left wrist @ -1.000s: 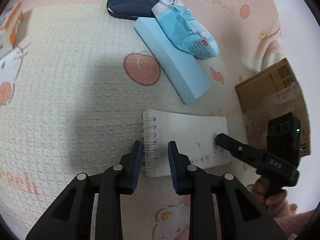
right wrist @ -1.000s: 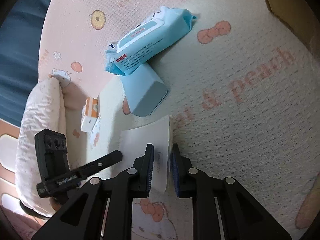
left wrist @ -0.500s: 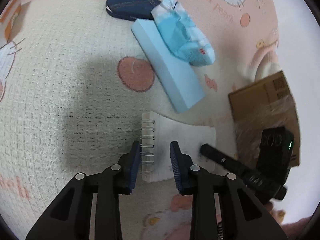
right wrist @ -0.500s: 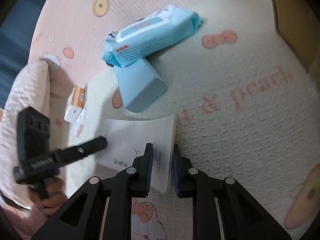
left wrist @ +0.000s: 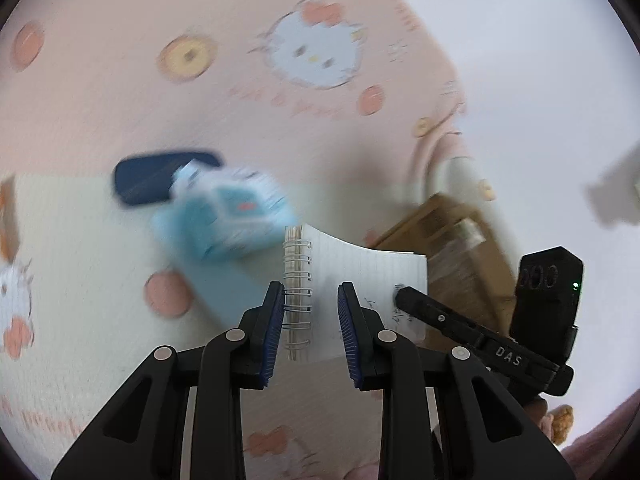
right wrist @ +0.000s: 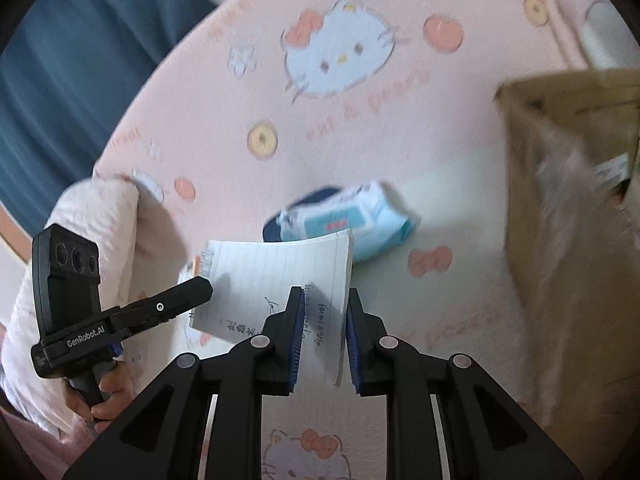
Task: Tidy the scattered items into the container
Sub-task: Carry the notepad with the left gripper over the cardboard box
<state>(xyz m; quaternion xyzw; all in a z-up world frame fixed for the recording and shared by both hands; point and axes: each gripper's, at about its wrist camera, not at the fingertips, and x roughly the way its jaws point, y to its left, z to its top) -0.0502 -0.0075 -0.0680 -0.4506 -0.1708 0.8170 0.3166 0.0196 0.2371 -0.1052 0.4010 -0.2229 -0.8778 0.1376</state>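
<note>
A white spiral notepad (left wrist: 360, 280) is held off the bed between both grippers. My left gripper (left wrist: 311, 308) is shut on its spiral-bound edge. My right gripper (right wrist: 323, 312) is shut on the opposite edge of the notepad (right wrist: 280, 276), where there is handwriting. The right gripper also shows in the left wrist view (left wrist: 460, 324), and the left gripper in the right wrist view (right wrist: 176, 304). The brown cardboard box (right wrist: 568, 184) stands open to the right; it also shows in the left wrist view (left wrist: 452, 232).
A blue wet-wipes pack (right wrist: 352, 224) lies on a light blue box (left wrist: 224, 292), with a dark blue case (left wrist: 152, 180) behind. A small orange and white box (left wrist: 8, 216) sits at the left. A pink quilt (right wrist: 96, 240) is bunched at the left.
Both grippers have lifted the notepad off the bed. The views have tilted up, with the box now nearer on the right.
</note>
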